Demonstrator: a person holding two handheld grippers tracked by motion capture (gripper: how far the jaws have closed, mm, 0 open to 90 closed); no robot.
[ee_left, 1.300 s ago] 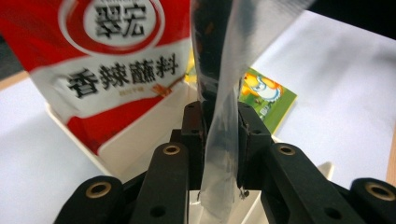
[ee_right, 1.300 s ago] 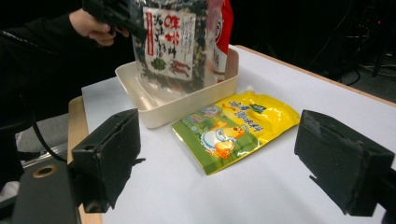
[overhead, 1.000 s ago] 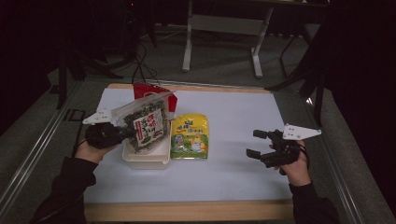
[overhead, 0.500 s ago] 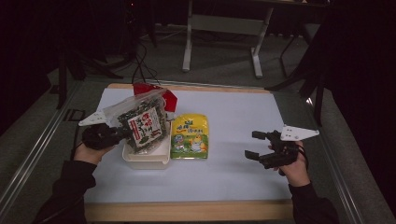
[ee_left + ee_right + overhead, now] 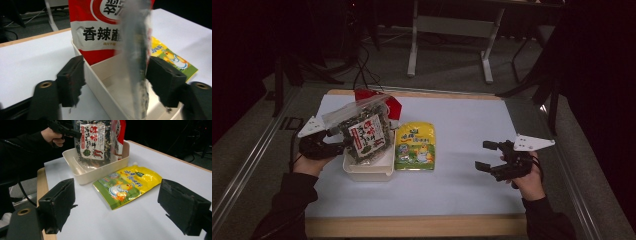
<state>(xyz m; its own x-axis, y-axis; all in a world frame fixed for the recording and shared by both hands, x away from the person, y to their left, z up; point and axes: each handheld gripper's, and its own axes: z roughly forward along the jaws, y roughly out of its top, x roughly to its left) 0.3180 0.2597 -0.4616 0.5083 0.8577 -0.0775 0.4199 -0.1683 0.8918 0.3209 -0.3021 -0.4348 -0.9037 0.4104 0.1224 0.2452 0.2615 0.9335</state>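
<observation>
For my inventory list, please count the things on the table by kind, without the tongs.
Snack bags: 2, the seaweed bag and the red bag
Yellow pouch: 1
Cream container: 1
Total: 4

Left tongs spread wide — right tongs likewise, hovering.

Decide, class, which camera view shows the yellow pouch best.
The right gripper view: the yellow pouch lies flat on the white table, whole and close, spout and printed front clear. The high view shows it whole but small, beside the cream tray. The left gripper view catches just a strip past a jaw.
</observation>
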